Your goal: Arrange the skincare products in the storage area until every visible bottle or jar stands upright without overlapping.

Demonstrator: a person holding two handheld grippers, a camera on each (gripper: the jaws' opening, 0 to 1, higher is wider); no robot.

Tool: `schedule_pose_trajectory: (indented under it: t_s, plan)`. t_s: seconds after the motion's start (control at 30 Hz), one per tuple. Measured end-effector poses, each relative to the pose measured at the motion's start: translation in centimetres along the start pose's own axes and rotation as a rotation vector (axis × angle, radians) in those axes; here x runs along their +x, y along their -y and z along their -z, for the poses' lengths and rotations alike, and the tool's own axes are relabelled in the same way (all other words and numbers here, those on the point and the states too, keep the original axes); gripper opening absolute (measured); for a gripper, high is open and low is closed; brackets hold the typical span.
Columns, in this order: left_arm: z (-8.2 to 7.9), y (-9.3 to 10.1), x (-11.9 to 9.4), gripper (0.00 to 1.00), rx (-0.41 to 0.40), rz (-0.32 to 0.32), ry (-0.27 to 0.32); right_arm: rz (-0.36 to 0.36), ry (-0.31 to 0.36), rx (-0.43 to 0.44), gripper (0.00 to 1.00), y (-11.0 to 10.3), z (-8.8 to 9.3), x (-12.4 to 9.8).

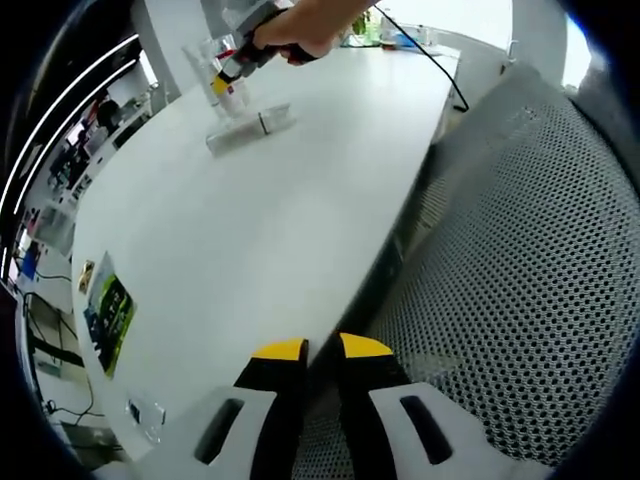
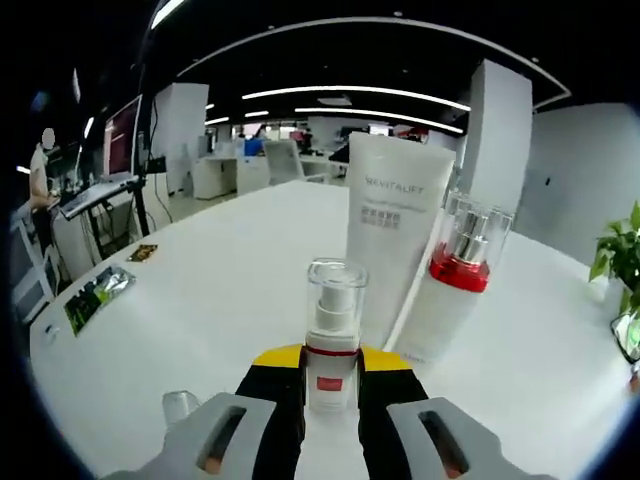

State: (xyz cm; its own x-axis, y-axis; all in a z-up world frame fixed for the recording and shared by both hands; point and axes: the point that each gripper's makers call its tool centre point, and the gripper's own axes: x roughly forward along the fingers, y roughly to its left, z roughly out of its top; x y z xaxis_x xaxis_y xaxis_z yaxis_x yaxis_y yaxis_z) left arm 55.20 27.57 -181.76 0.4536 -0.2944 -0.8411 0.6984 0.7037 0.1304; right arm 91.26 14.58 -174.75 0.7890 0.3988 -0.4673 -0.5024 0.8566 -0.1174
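Small pump bottle (image 2: 333, 335), clear cap, red band, upright, pinched by right hand-held gripper (image 2: 332, 362).

1. Long ceiling light strips (image 2: 355, 95) run overhead, bright against a dark ceiling in the right gripper view, bent into arcs by the fisheye lens.
2. The white table (image 2: 220, 290) is evenly lit and bright, with only soft, faint shadows beneath the bottles.
3. In the left gripper view, daylight blows out to plain white around 1 o'clock, near the window (image 1: 575, 45).
4. The table edge there curves strongly; straight lines bow towards the rim.
5. The hand (image 1: 305, 30) at 12 o'clock is slightly smeared.
6. The near pump bottle (image 2: 333, 335) looks sharp; the far office at 11 o'clock is soft.
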Motion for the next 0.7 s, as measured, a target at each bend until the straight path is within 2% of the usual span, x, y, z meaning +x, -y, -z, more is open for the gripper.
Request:
schedule_pose_trajectory:
  t_s: [0.07,0.3,0.5,0.7]
  plan:
    - [0.0,0.0,0.0,0.08,-0.001,0.000,0.000,0.004,0.029,0.034,0.13,0.1,-0.2,0.1]
    - [0.0,0.0,0.0,0.08,-0.001,0.001,0.000,0.038,0.035,0.057,0.14,0.6,0.1,-0.1]
    - [0.0,0.0,0.0,0.08,-0.003,0.001,0.000,0.060,0.012,0.060,0.14,0.9,-0.1,0.3]
    - [0.0,0.0,0.0,0.08,-0.002,0.001,-0.001,0.118,-0.017,0.091,0.14,1.5,-0.2,0.8]
